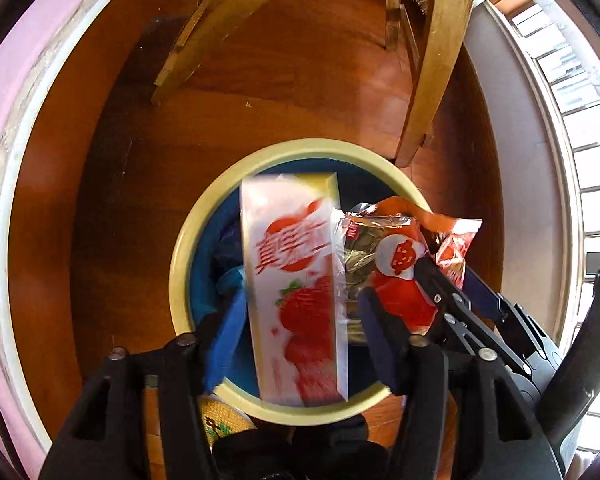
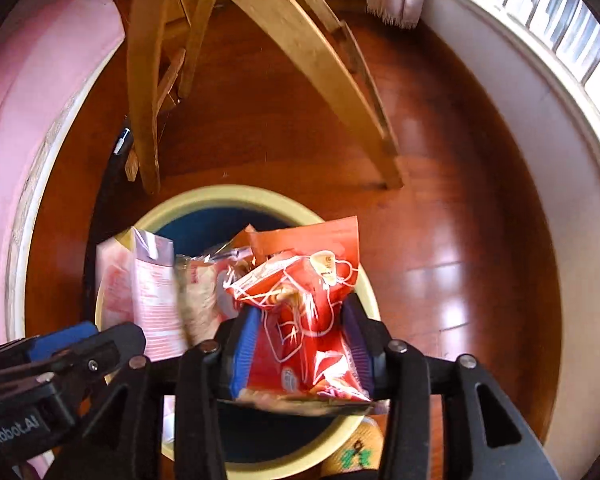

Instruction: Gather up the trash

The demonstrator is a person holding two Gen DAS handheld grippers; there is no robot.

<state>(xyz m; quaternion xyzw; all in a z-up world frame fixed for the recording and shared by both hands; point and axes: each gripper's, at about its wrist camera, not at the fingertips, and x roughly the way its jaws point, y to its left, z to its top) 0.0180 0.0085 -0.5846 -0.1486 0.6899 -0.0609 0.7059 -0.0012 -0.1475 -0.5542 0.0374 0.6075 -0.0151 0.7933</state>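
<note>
Both grippers point(image 1: 300, 320) point(image 2: 304, 344) are black — blue ribbed pads point(image 2: 244, 352), silver screws point(image 2: 396, 346), triangular cut-outs; one carries white "Robot.AI" lettering point(image 2: 14, 432).

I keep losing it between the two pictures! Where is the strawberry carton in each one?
Left wrist view: the strawberry carton stands in the lower middle, between the near tongs, over the bin.
Right wrist view: the carton shows at the lower left, left of the red wrapper.
Shared landmark: the yellow-rimmed bin on the wooden floor.
</note>
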